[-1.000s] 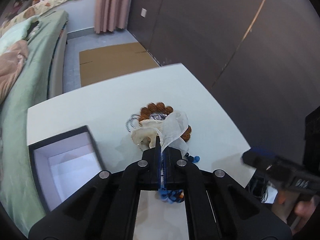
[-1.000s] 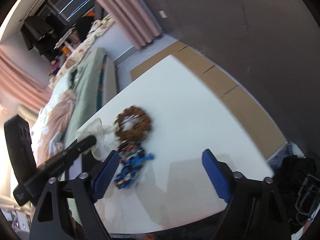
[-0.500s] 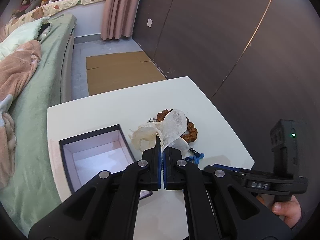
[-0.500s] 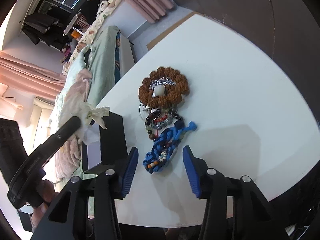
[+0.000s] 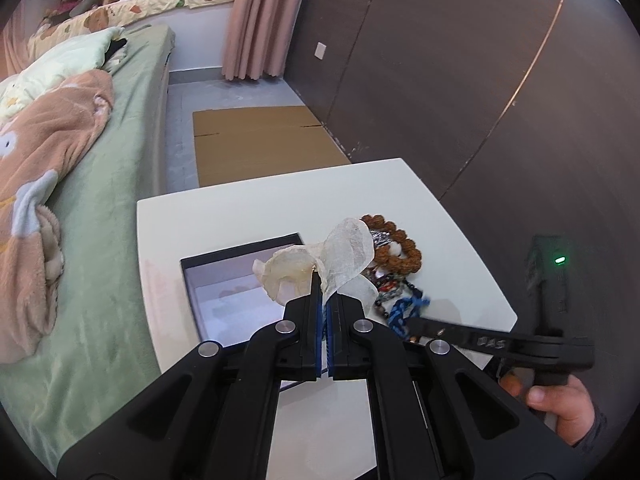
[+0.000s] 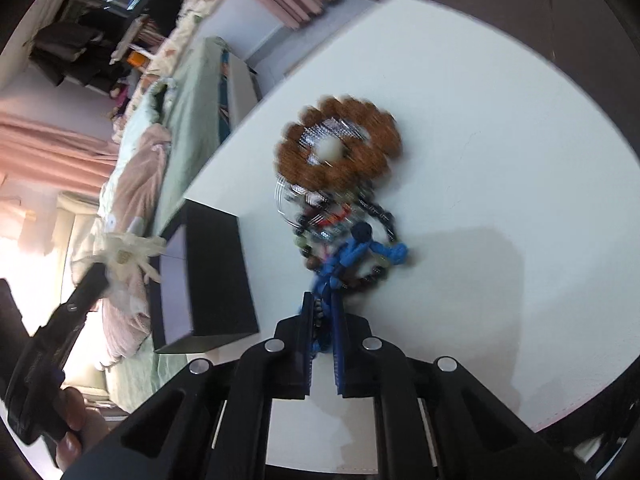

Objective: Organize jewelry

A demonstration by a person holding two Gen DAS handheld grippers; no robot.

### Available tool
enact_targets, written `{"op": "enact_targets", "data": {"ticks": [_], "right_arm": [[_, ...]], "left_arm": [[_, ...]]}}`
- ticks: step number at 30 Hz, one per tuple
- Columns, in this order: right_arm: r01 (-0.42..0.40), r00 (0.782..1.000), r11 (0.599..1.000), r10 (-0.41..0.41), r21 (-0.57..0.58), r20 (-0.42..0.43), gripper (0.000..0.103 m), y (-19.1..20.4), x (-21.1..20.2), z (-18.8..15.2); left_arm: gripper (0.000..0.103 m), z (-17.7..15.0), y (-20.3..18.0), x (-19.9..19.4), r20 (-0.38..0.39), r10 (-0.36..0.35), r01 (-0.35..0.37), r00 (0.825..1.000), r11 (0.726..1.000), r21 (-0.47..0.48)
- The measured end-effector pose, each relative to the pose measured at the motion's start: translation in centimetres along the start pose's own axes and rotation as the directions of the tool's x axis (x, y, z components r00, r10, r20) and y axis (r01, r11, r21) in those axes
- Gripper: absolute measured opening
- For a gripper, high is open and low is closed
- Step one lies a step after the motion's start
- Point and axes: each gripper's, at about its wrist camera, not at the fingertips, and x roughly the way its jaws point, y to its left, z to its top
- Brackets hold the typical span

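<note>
My left gripper (image 5: 324,300) is shut on a crumpled sheet of white tissue paper (image 5: 328,260) and holds it above the open black jewelry box (image 5: 224,284). A heap of jewelry lies on the white table: a brown bead bracelet (image 6: 340,148), dark bead strands (image 6: 344,220) and a blue braided cord bracelet (image 6: 352,256). My right gripper (image 6: 322,312) is closed around the near end of the blue cord bracelet. In the right wrist view the box (image 6: 216,276) stands left of the heap, and the tissue paper (image 6: 128,256) hangs beyond it.
The white table (image 5: 248,216) is small, with a green bed (image 5: 100,200) along its left side. A dark wall panel (image 5: 480,80) runs at the right. Flat cardboard (image 5: 260,140) lies on the floor beyond the table.
My right gripper moved down to the heap and closed on the blue cord bracelet. My left gripper lifted the tissue paper back and left, over the box.
</note>
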Motion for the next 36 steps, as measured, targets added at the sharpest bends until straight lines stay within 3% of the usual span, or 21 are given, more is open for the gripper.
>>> {"op": "enact_targets", "data": {"ticks": [5, 6, 7, 8, 11, 13, 20, 23, 25, 30, 33, 36], "right_arm": [[-0.029, 0.998, 0.996, 0.034, -0.085, 0.055, 0.008, 3.1, -1.5, 0.5], [-0.035, 0.997, 0.994, 0.041, -0.101, 0.063, 0.008, 3.7, -1.8, 0.7], [-0.039, 0.996, 0.993, 0.047, -0.111, 0.07, 0.008, 4.2, -2.1, 0.8], [-0.046, 0.995, 0.991, 0.056, -0.126, 0.078, 0.008, 4.8, -2.3, 1.0], [-0.067, 0.993, 0.983, 0.083, -0.169, 0.085, 0.008, 6.4, -2.7, 1.4], [-0.086, 0.991, 0.979, 0.104, -0.187, 0.085, 0.008, 7.2, -3.0, 1.3], [-0.173, 0.978, 0.948, 0.198, -0.265, 0.071, 0.008, 11.8, -3.0, 1.6], [-0.203, 0.972, 0.937, 0.228, -0.283, 0.056, 0.015, 13.0, -2.5, 1.6], [-0.19, 0.972, 0.937, 0.223, -0.293, 0.081, 0.071, 12.7, -2.6, 1.5], [-0.148, 0.972, 0.956, 0.188, -0.252, 0.143, 0.075, 9.7, -4.4, 1.3], [-0.075, 0.974, 0.974, 0.117, -0.213, 0.194, 0.085, 7.6, -5.8, 1.6], [-0.059, 0.97, 0.978, 0.104, -0.201, 0.219, 0.09, 6.2, -7.5, 1.8]], "left_arm": [[0.008, 0.0, 1.1, -0.2, -0.007, 0.006, -0.006, 1.0, 1.0, -0.022], [0.026, 0.1, 1.3, -0.3, -0.008, 0.009, -0.01, 1.0, 1.0, -0.026], [0.055, 0.2, 1.5, -0.5, -0.003, 0.016, -0.016, 1.0, 0.999, -0.035], [0.066, 0.3, 1.9, -1.1, 0.021, 0.027, -0.026, 0.999, 0.998, -0.054], [0.073, 0.4, 2.5, -2.6, 0.063, 0.036, -0.031, 0.997, 0.997, -0.074], [0.084, 0.5, 3.0, -3.3, 0.078, 0.046, -0.039, 0.996, 0.996, -0.086], [0.092, 0.8, 5.5, -5.3, 0.112, 0.111, -0.093, 0.988, 0.984, -0.155], [0.096, 0.6, 6.5, -5.8, 0.122, 0.125, -0.101, 0.985, 0.978, -0.181], [0.096, 0.6, 7.0, -5.7, 0.118, 0.133, -0.108, 0.984, 0.974, -0.198], [0.098, 0.5, 7.1, -5.3, 0.1, 0.128, -0.105, 0.987, 0.973, -0.208], [0.098, 0.6, 6.0, -4.7, 0.096, 0.103, -0.085, 0.99, 0.981, -0.176], [0.098, 0.7, 4.5, -3.5, 0.074, 0.104, -0.093, 0.992, 0.986, -0.136]]}}
